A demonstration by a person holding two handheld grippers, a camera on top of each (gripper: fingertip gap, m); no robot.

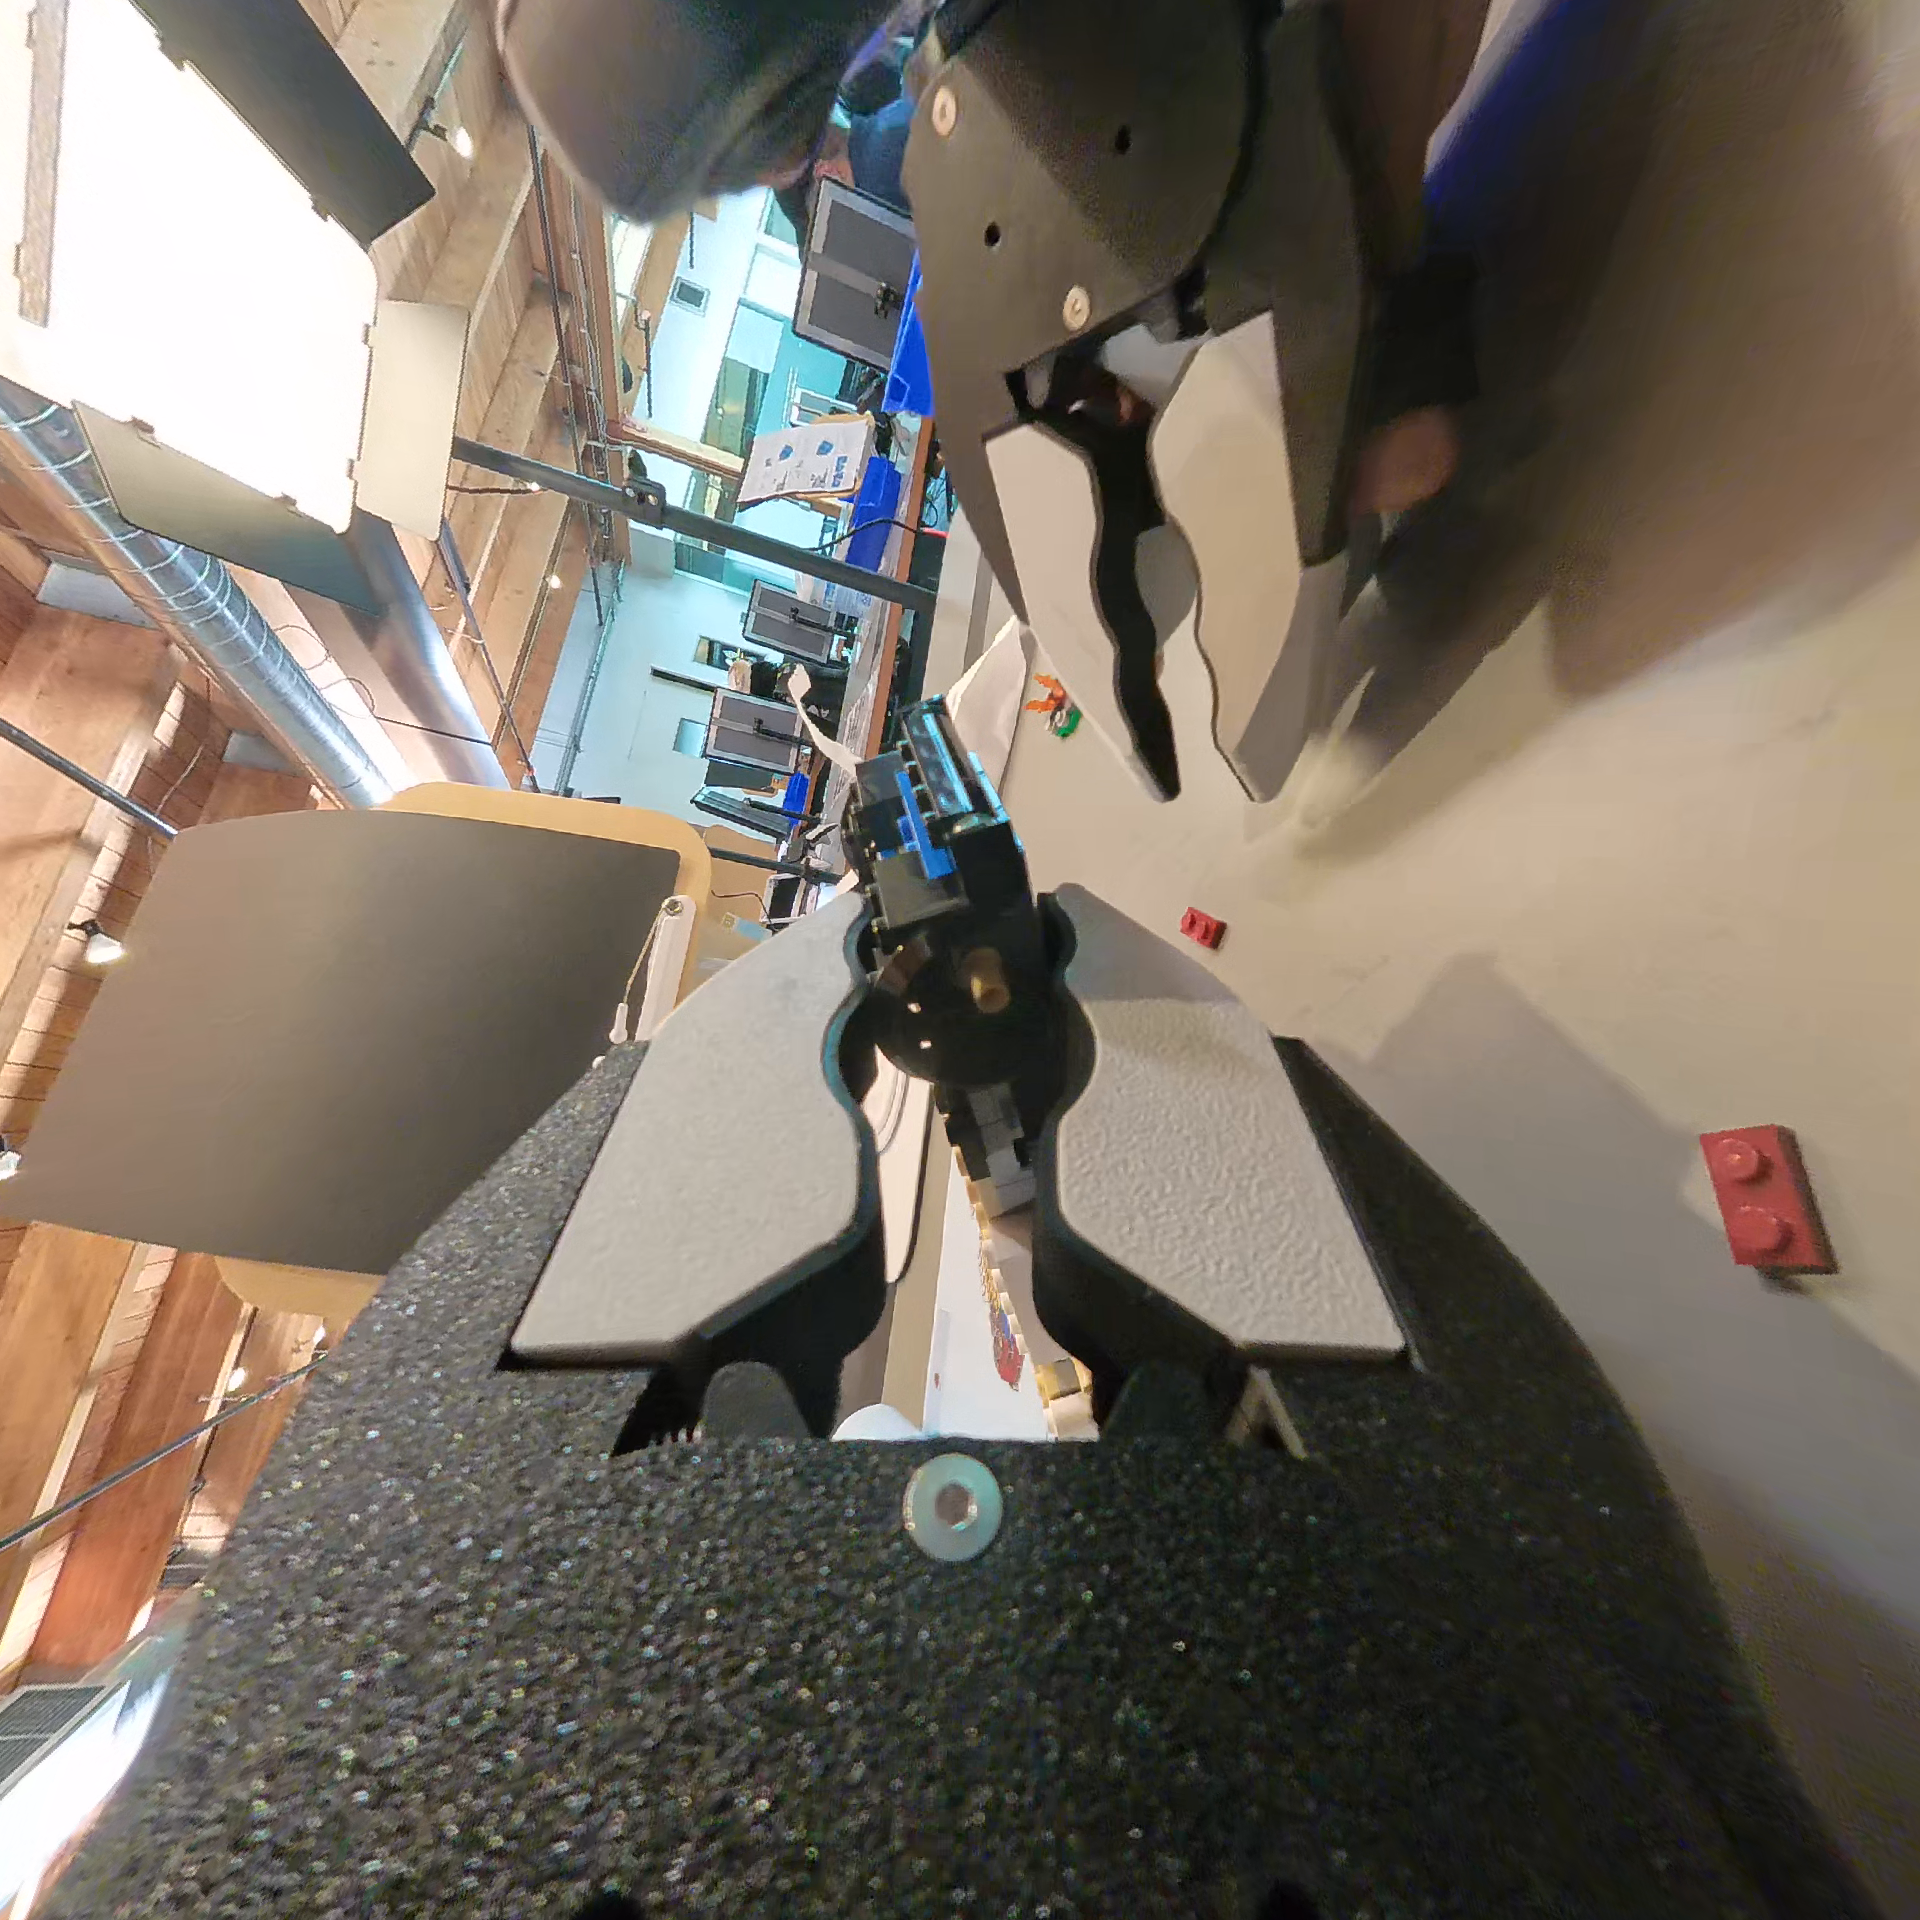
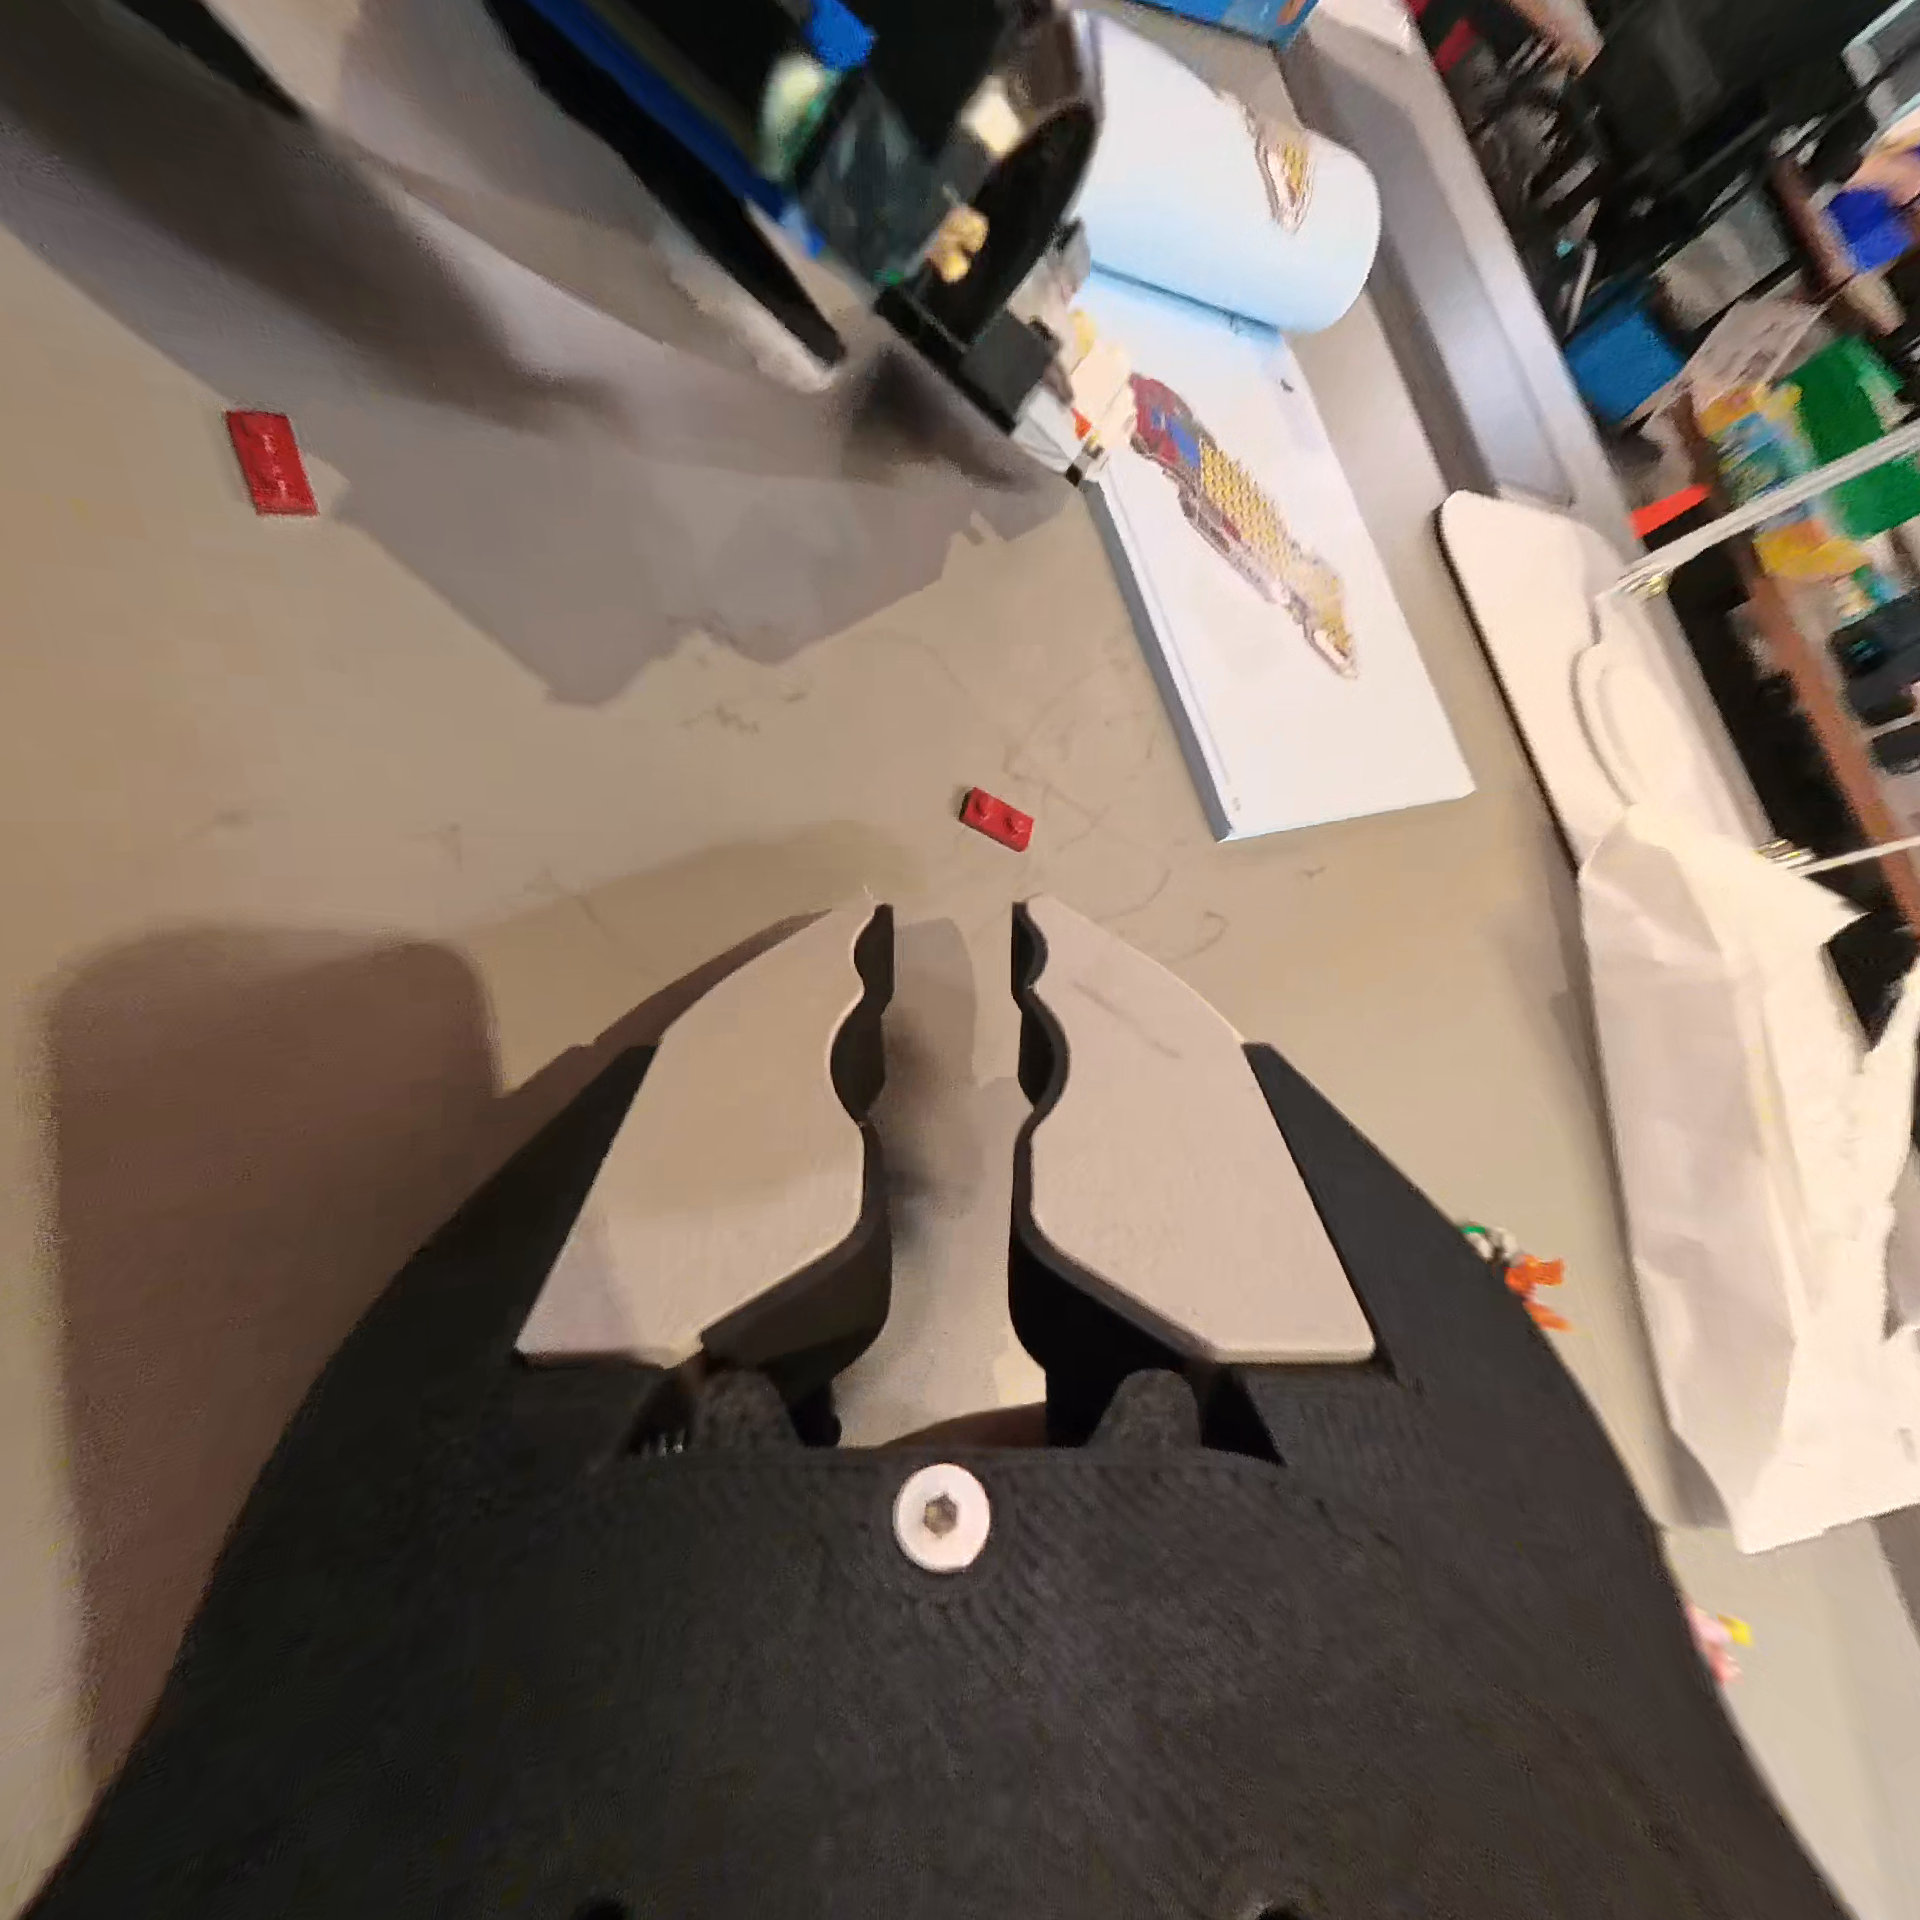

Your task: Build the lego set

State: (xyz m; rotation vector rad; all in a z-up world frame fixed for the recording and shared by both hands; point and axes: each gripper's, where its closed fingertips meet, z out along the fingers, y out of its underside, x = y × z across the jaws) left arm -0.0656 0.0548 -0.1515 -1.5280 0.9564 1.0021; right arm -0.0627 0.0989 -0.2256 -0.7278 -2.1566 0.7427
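My left gripper (image 1: 956, 914) is shut on a black and blue brick model (image 1: 935, 831), its pads pressing on the model's black round base, and it holds the model off the beige table (image 1: 1558, 831). The model also shows blurred in the right wrist view (image 2: 935, 208). My right gripper (image 2: 951, 914) is open and empty, low over the table. A small red two-stud plate (image 2: 996, 819) lies just beyond its fingertips. The right gripper also shows open in the left wrist view (image 1: 1216, 779).
A second red plate (image 2: 270, 462) lies at the far left; both plates show in the left wrist view (image 1: 1763, 1200) (image 1: 1205, 928). An open picture booklet (image 2: 1278, 582), a white paper bag (image 2: 1766, 1143) and small orange and green pieces (image 2: 1527, 1273) lie to the right. Left tips to right tips: about 9 cm.
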